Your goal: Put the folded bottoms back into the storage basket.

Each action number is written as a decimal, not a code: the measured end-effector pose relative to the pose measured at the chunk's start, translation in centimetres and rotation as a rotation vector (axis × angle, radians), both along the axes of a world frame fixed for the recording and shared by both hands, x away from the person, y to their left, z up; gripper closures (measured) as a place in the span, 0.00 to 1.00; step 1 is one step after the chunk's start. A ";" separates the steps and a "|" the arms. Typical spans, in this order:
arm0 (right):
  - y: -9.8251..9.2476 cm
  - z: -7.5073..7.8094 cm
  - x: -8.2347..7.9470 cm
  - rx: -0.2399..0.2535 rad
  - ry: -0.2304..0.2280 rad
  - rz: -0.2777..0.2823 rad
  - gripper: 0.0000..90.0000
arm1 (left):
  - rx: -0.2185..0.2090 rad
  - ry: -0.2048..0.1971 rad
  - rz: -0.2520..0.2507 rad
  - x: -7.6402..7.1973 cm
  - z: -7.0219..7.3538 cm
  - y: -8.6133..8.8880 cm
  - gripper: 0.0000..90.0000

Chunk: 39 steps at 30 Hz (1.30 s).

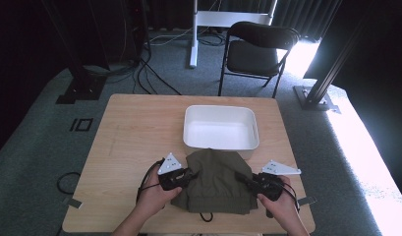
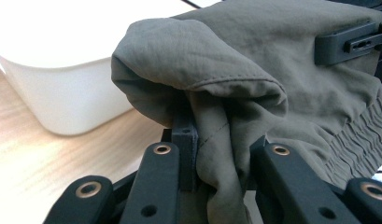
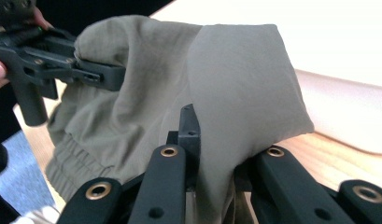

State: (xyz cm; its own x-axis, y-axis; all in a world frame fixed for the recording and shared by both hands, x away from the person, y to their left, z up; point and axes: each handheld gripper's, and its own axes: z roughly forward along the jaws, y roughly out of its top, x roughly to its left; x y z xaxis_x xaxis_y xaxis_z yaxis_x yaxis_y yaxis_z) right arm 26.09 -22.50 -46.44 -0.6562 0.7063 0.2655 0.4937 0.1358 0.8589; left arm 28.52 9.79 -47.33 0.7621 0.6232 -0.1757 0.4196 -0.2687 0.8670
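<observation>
White tub (image 1: pixel 221 129) just beyond the garment (image 1: pixel 214 181) — bare tabletop (image 1: pixel 134 132) left.

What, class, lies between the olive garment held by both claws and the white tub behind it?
Nothing visible does. The olive garment is pinched by the left claw and right claw; its far edge already reaches the white tub, which looks empty.

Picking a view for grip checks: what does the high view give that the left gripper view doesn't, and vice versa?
High view alone: the whole wooden table, the folding chair behind it, both hands, and the white tub from above, with nothing seen in it.

Left gripper view alone: close up, the left gripper shut on a bunched fold of cloth, stitching visible.

Both: the olive garment with its gathered waistband, held from either side, the right gripper on its far edge, the tub beside it.
</observation>
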 end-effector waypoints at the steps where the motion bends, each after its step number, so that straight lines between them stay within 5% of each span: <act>1: -0.1 0.2 0.1 0.003 -0.001 -0.001 0.88 | -0.004 -0.002 0.001 0.1 0.2 0.0 0.86; 16: -0.6 3.7 2.4 0.044 -0.047 -0.025 0.88 | -0.043 -0.048 0.005 2.9 3.4 -0.2 0.86; 39: -1.0 7.4 6.3 0.090 -0.082 -0.070 0.88 | -0.045 -0.103 0.035 7.1 7.7 -1.2 0.86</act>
